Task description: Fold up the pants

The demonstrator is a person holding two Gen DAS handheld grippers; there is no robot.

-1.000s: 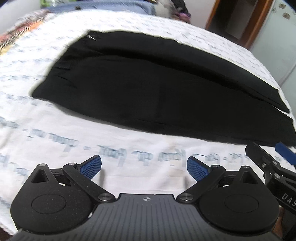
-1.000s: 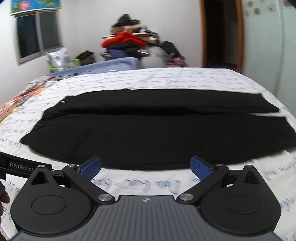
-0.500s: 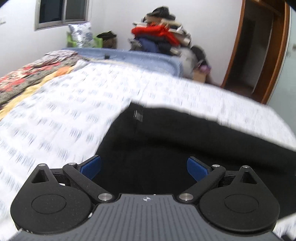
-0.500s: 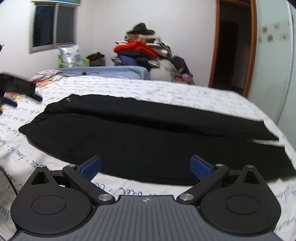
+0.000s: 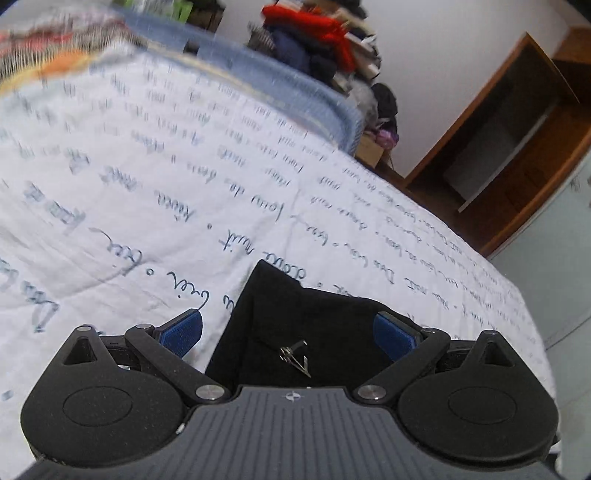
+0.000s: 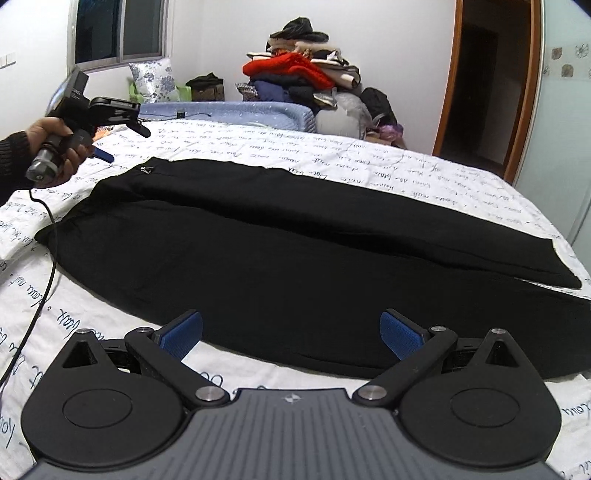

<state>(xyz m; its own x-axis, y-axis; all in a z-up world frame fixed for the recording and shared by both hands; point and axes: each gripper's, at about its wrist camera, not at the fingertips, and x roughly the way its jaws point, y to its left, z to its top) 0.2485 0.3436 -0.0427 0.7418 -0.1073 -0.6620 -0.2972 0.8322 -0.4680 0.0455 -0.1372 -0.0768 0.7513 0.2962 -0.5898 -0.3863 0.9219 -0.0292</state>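
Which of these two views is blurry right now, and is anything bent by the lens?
Left wrist view: motion blur smears the far bedspread and the clothes pile, while the pants corner stays sharp. Right wrist view: crisp throughout, but fisheye distortion bows the door frame and curves the bed's edges.

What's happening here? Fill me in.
A person holds a hand-held gripper in each hand over black pants laid flat on a bed. The left hand-held gripper hovers open over the waistband corner; the right hand-held gripper is open by the near edge. Nothing is gripped or folded yet.
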